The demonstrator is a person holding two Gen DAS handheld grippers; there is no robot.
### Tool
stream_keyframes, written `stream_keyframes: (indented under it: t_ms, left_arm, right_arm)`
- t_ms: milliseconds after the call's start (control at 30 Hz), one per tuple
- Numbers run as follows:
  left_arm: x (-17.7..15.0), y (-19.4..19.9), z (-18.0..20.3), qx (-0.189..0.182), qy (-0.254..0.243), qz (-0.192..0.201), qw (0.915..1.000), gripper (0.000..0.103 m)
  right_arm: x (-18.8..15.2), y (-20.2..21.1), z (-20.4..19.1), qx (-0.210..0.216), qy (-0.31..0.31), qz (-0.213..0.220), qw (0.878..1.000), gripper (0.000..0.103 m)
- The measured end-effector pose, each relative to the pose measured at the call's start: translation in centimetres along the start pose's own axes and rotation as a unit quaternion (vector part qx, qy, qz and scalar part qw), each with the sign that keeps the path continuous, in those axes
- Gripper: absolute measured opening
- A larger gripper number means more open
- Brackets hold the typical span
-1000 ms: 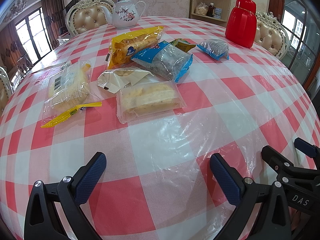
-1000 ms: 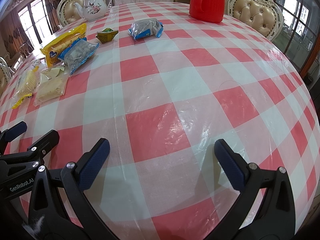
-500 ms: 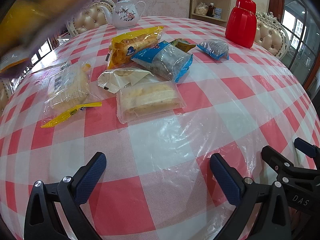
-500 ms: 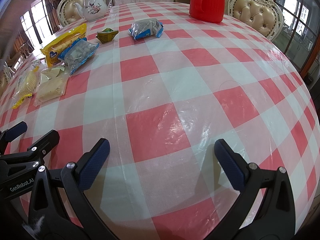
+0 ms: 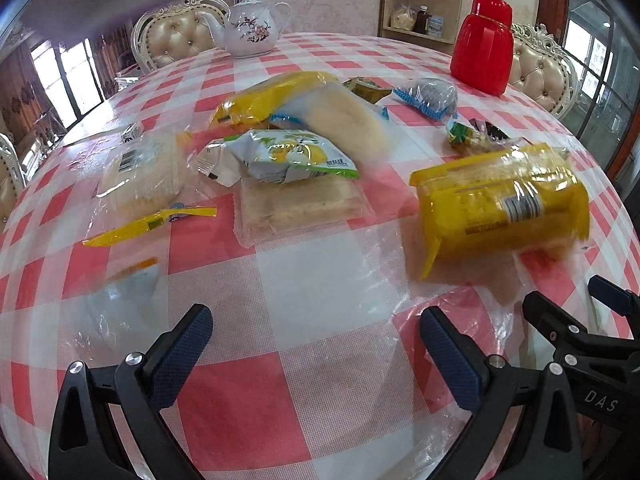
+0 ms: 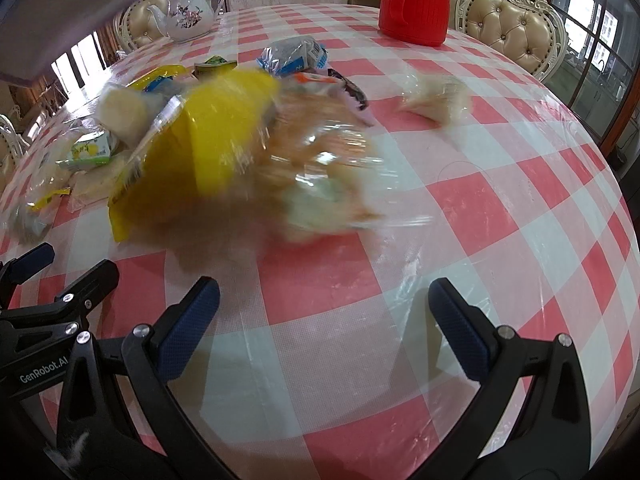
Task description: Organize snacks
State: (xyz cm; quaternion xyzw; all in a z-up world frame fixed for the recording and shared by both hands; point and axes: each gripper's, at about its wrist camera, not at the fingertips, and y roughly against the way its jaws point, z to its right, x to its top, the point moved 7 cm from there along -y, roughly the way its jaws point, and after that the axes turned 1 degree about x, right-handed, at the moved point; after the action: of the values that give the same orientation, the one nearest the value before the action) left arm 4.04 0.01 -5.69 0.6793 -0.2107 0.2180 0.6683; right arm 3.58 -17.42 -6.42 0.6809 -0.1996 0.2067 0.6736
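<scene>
- Your left hand-held gripper (image 5: pixel 316 344) and right hand-held gripper (image 6: pixel 324 320) are both spread wide and hold nothing.
- The snacks (image 5: pixel 296 156) lie scattered on the table (image 5: pixel 320 280); in my judgement, sorting is not yet begun.

On the desk (image 5: pixel 320 280), under a red-and-white checked cloth sealed with clear film: white teapot (image 5: pixel 250 30) with pink flowers near the far edge, toward the left; red flask (image 5: pixel 482 46) near the far edge, toward the right, well apart from the teapot. Beyond the far edge: tufted beige chairs (image 5: pixel 176 38) with carved white frames, one behind the teapot, another just behind the flask. Against the back wall: wooden shelf (image 5: pixel 420 12) with jars and a bag. Windows on both sides.
</scene>
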Motion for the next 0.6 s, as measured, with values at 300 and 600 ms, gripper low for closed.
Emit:
stream_keyframes:
  t_ms: [300, 600]
  left_arm:
    - [0.00, -0.01, 0.00, 0.000, 0.000, 0.000, 1.0000, 0.103]
    - [0.00, -0.01, 0.00, 0.000, 0.000, 0.000, 1.0000, 0.103]
  right_arm:
    - [-0.07, 0.22, 0.02, 0.001, -0.001, 0.000, 1.000, 0.103]
    - [-0.06, 0.22, 0.04, 0.001, -0.001, 0.000, 1.000, 0.103]
